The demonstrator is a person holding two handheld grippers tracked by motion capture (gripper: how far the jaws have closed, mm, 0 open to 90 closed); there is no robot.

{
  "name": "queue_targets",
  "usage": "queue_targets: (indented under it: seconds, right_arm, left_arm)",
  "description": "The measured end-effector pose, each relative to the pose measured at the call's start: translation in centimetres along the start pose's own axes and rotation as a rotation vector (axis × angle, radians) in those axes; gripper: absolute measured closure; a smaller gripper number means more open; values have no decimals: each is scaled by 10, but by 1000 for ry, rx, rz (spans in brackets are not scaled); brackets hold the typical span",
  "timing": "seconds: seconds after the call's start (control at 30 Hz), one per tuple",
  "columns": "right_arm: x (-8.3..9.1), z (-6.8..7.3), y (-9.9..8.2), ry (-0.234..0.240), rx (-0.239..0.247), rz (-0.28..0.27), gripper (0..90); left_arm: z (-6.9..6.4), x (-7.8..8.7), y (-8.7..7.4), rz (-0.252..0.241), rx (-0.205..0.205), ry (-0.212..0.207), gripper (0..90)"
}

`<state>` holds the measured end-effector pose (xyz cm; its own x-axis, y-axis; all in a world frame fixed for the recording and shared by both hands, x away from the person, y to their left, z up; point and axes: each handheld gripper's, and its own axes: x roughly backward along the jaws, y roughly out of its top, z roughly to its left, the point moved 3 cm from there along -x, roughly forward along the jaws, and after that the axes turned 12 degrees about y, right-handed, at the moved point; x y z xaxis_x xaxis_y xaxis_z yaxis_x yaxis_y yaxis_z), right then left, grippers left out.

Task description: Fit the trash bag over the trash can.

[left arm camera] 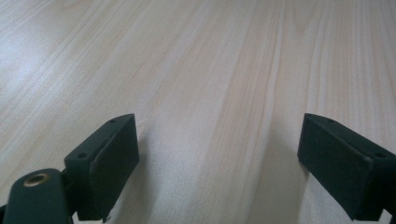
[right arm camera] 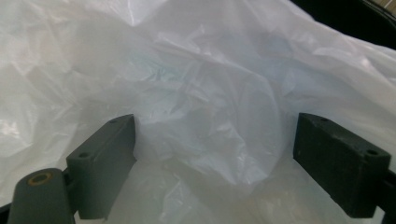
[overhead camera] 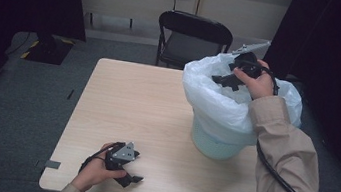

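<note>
A pale green bin (overhead camera: 215, 143) lined with a white plastic bag (overhead camera: 214, 94) stands on the right side of the wooden table (overhead camera: 131, 105). My right gripper (overhead camera: 225, 80) hangs over the bag's mouth, pointing down into it. In the right gripper view that gripper (right arm camera: 215, 163) is open, with only crumpled bag liner (right arm camera: 201, 93) ahead and nothing between the jaws. My left gripper (overhead camera: 130, 179) rests low near the table's front edge. Its own view shows the left gripper (left arm camera: 217, 163) open over bare table wood (left arm camera: 210, 70).
A black folding chair (overhead camera: 192, 41) stands behind the table's far edge. Dark curtains hang at both sides of the room. A cable (overhead camera: 287, 188) trails from the right gripper along the sleeve. The table's left and middle are bare wood.
</note>
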<state>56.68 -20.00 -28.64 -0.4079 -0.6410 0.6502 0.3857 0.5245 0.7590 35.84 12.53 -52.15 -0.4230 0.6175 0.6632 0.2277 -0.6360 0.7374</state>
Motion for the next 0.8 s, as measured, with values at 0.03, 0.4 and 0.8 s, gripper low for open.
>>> queue_targets:
  seconds: [0.03, 0.4, 0.8]
  right_arm:
    - [4, 1, 1, -11, 9, 8, 128]
    - [57, 23, 23, -23, 45, -21, 126]
    - [85, 52, 6, 28, 62, 21, 126]
  left_arm:
    - [0, 0, 0, 0, 0, 0, 118]
    - [0, 0, 0, 1, 1, 1, 117]
    - [0, 0, 0, 5, 1, 5, 113]
